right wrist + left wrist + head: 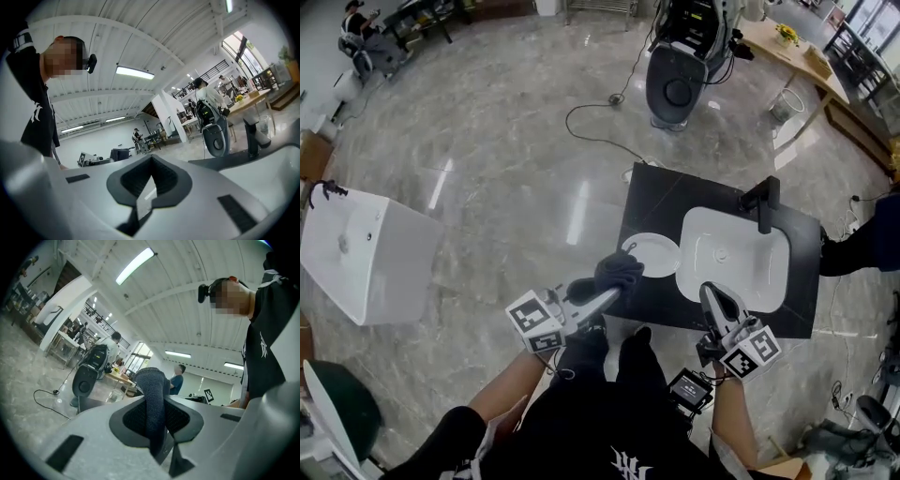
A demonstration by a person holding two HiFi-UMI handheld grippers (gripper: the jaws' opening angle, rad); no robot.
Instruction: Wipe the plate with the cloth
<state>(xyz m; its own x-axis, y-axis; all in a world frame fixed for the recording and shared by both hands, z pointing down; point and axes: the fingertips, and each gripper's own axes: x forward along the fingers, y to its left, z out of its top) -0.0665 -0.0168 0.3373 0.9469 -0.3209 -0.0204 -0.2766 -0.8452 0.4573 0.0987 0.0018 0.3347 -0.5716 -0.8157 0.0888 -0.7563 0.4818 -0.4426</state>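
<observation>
Head view: your left gripper (pixel 612 293) reaches forward over the bench (pixel 656 197), with the cloth (pixel 619 269) bunched at its fingers just beside the plate (pixel 653 253). Your right gripper (pixel 710 293) hovers near the sink (pixel 694 234).
Left gripper view: the fingers clamp the cloth.
Right gripper view: the fingers are pressed together with nothing between them.

Lighting: bright, even, from ceiling strip lights (pixel 136 266); I note glare streaks on polished floor (pixel 487 150). Gripper views: strong fisheye, dark corners, fg soft.
</observation>
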